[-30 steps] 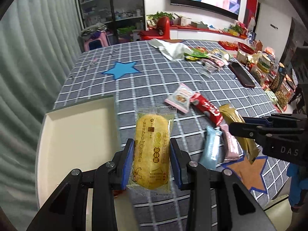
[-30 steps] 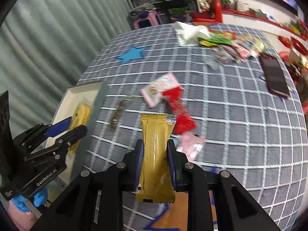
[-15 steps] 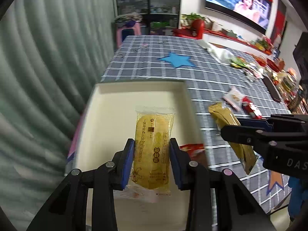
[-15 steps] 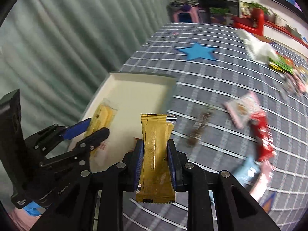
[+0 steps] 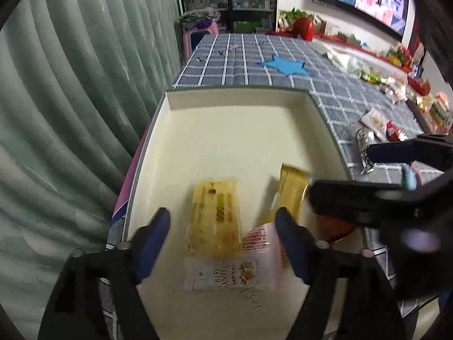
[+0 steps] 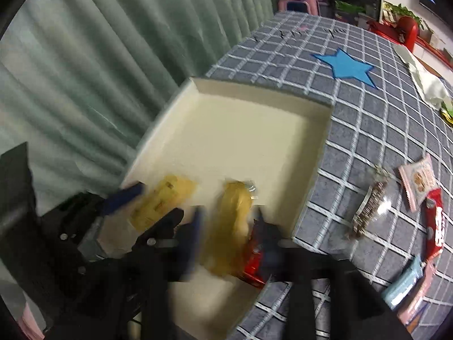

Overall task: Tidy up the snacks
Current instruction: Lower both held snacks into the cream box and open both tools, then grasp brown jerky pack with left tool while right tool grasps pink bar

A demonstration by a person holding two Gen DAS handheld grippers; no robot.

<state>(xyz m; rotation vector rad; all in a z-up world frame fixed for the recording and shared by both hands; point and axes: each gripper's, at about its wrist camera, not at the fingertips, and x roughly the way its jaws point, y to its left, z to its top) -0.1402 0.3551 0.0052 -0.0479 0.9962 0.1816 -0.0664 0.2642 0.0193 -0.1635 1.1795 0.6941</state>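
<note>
A cream tray (image 5: 237,130) sits at the table's left edge; it also shows in the right wrist view (image 6: 243,130). My left gripper (image 5: 223,243) is open above it. The yellow cake packet (image 5: 215,218) lies loose in the tray between the spread fingers, over a pink-white snack pack (image 5: 235,272). My right gripper (image 6: 229,226) is open, blurred by motion. The gold packet (image 6: 232,226) lies in the tray between its fingers; it also shows in the left wrist view (image 5: 291,192). A red pack (image 6: 254,260) lies beside it.
On the checked cloth (image 6: 368,107) right of the tray lie a dark bar (image 6: 371,201), a pink pack (image 6: 419,181), a red pack (image 6: 436,226) and a light blue pack (image 6: 402,286). A green curtain (image 5: 70,99) hangs left of the table.
Both grippers opened over the tray. The yellow cake packet and the gold packet dropped out of the fingers into the tray.
</note>
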